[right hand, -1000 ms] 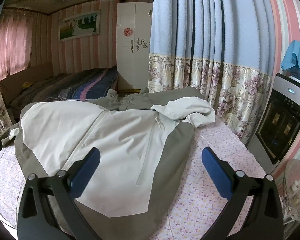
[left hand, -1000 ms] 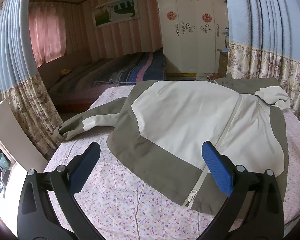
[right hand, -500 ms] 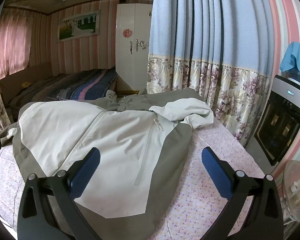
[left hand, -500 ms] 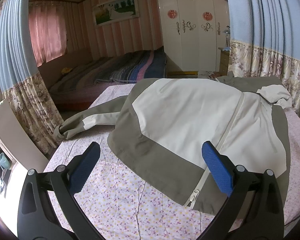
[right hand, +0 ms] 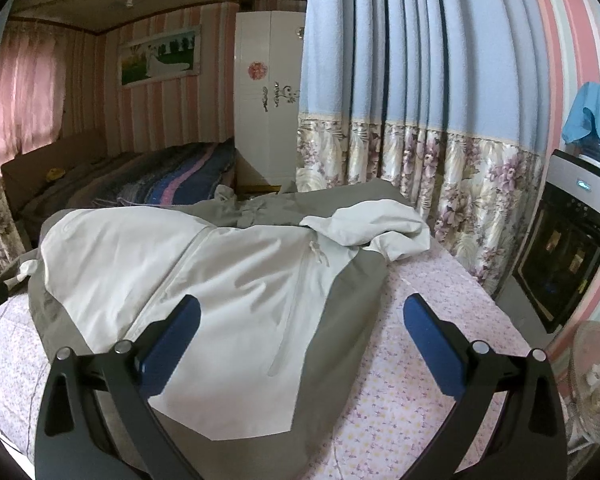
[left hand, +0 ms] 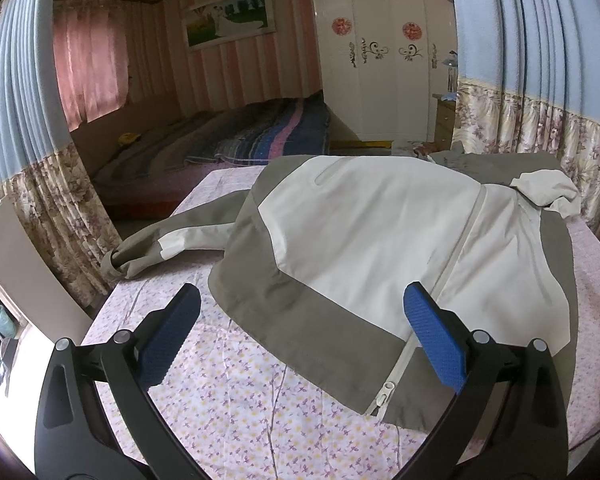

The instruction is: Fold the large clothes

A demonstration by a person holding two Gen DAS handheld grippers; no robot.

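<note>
A large cream and olive-grey jacket lies front up, zipped, on a floral-covered table. One sleeve stretches out to the left table edge; the other sleeve is bunched at the far right. My left gripper hovers open above the jacket's hem near the zipper end, holding nothing. The same jacket fills the right wrist view, where my right gripper is open over its right side, also holding nothing.
Blue and floral curtains hang close behind the table on the right and more curtains hang at the left. An oven and a fan stand to the right. A bed and a white wardrobe lie beyond.
Both grippers have drifted slightly, so the jacket sits a little differently in each view. The jacket itself has not moved and both grippers stay open.
</note>
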